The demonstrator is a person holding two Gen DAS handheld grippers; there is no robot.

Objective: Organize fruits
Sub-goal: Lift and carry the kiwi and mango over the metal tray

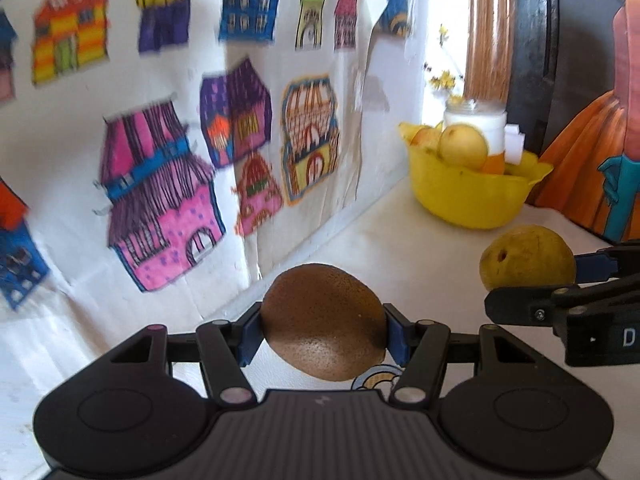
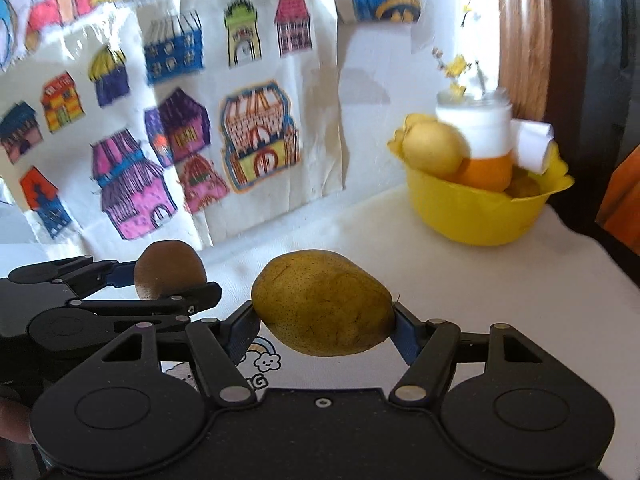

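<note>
1. In front of me stood a white wall [image 1: 400, 80], and bright light fell on its far corner.
2. Sheets of paper with colourful house drawings [image 1: 160, 200] covered most of it, creased and lifting at the edges.
3. My bench [image 2: 480, 300] was white and ran right up to that wall.
4. A wooden frame [image 2: 520, 40] rose at the right, beside a dark panel [image 1: 532, 60].

Paper sheets of coloured house drawings [image 1: 160, 196] hang on the wall along the table's [image 2: 500, 292] far-left edge. A white jar [image 2: 476, 126] with small yellow flowers [image 2: 456, 68] stands at the far corner. Cartoon stickers [image 2: 264, 360] lie on the tabletop near its front.
</note>
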